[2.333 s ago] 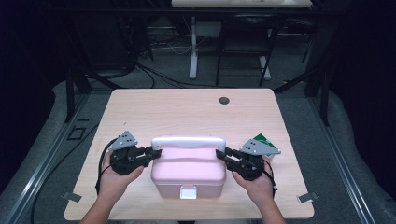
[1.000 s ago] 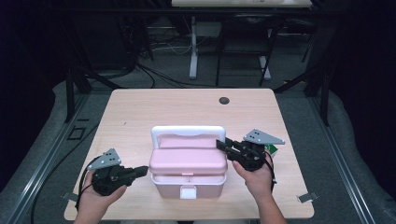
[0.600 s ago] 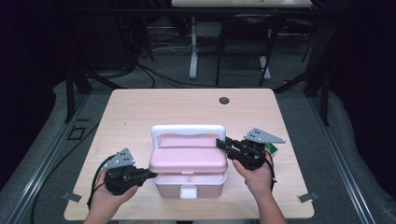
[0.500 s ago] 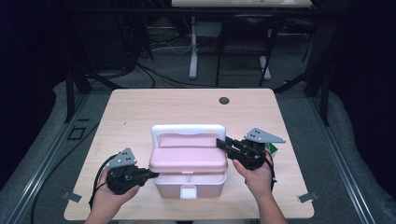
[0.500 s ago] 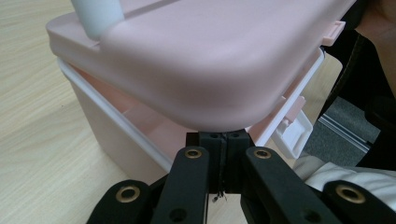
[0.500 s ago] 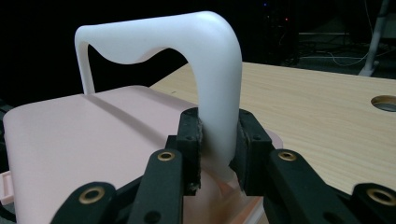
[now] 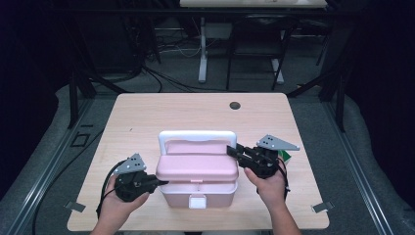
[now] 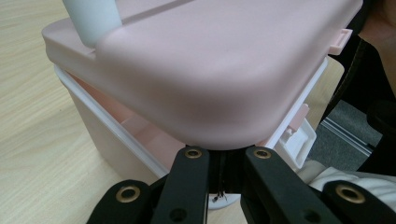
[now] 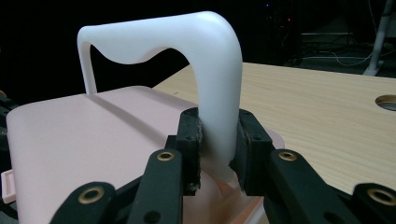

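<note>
Right gripper view, jaws clamp white handle [image 9: 219,93]

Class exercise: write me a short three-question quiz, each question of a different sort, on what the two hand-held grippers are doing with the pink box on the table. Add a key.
1. True or false: the right hand-held gripper is clamped on the white handle of the pink box.
2. Multiple choice: the left hand-held gripper has its tips at the box's (a) handle, (b) lid corner, (c) front latch.
3. In one word: is the lid fully down or slightly raised at that corner?

Key: 1 true; 2 b; 3 raised, since a gap shows beneath it.
</note>
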The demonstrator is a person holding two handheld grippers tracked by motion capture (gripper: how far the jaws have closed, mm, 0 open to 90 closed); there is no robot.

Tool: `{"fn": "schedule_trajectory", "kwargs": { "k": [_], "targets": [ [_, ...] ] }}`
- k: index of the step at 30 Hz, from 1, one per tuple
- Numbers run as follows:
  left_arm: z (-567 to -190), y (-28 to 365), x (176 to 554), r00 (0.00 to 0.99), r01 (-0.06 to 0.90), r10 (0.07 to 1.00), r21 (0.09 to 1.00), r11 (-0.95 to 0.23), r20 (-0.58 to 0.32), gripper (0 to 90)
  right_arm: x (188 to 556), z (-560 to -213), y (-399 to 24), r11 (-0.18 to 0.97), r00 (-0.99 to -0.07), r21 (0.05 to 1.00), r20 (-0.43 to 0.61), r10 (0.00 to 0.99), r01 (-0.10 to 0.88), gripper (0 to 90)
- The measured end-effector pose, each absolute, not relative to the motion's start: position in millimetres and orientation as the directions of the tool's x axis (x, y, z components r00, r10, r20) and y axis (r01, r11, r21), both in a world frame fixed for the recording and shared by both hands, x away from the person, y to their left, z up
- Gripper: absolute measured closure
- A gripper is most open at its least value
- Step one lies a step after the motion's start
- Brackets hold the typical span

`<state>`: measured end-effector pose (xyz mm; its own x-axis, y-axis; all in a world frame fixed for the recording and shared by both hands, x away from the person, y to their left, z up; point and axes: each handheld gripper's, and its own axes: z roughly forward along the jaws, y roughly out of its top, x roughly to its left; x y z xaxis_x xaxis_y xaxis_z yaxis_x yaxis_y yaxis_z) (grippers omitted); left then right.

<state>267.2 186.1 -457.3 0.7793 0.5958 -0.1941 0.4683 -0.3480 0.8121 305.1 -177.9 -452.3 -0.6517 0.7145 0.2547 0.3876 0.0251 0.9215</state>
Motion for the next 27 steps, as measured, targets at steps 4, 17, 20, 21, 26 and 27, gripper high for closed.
{"fn": "schedule_trajectory", "kwargs": {
  "k": [4, 17, 20, 21, 26, 27],
  "targets": [
    [-457.9, 186.6, 267.3, 0.779, 0.471, 0.595, 0.81, -0.348, -0.197, 89.9, 306.1, -452.5, -179.8, 0.006, -0.651, 0.914, 0.283, 0.704, 0.405, 67.5],
    [-447.1, 186.4, 270.2, 0.786, 0.45, 0.591, 0.824, -0.344, -0.183, 89.6, 294.1, -445.2, -198.6, -0.018, -0.625, 0.924, 0.272, 0.732, 0.381, 66.1],
    [-443.5, 186.7, 272.2, 0.788, 0.443, 0.589, 0.83, -0.338, -0.181, 89.4, 292.3, -445.5, -200.3, -0.018, -0.626, 0.925, 0.271, 0.731, 0.379, 66.1],
    [-443.0, 186.8, 272.9, 0.787, 0.443, 0.588, 0.833, -0.332, -0.184, 89.5, 291.1, -445.7, -200.6, -0.016, -0.626, 0.926, 0.268, 0.733, 0.378, 66.1],
    [-437.3, 187.7, 276.3, 0.791, 0.434, 0.585, 0.84, -0.327, -0.181, 89.2, 288.0, -446.4, -203.1, -0.013, -0.617, 0.928, 0.258, 0.744, 0.371, 66.0],
    [-436.2, 187.6, 277.2, 0.792, 0.429, 0.584, 0.842, -0.327, -0.176, 89.2, 287.4, -446.6, -203.9, -0.016, -0.614, 0.929, 0.258, 0.746, 0.371, 66.1]
  ]
}}
